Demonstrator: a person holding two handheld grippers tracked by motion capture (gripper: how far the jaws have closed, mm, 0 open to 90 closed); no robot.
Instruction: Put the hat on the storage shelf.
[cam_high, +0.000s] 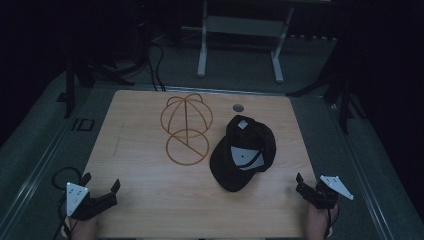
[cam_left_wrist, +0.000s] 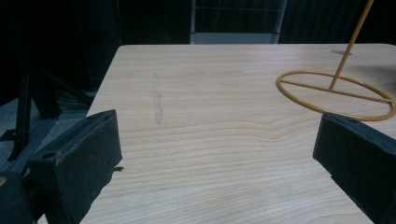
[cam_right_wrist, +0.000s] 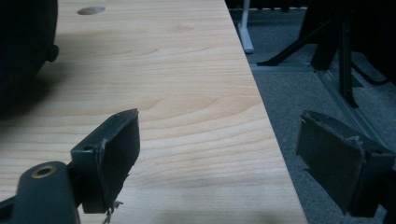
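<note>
- Jaws of the left gripper (cam_high: 102, 194) stand wide apart over the near left corner of the pale wooden surface (cam_high: 150, 200), holding nothing.
- The golden wire cap-shaped stand (cam_high: 186, 128) sits left of centre; the left gripper view cuts off its dome.
- The black baseball cap (cam_high: 243, 151) lies upturned beside the stand; its white inner labels are too small to read.
- Jaws of the right gripper (cam_high: 306, 190) are wide, empty, straddling the right edge.
</note>
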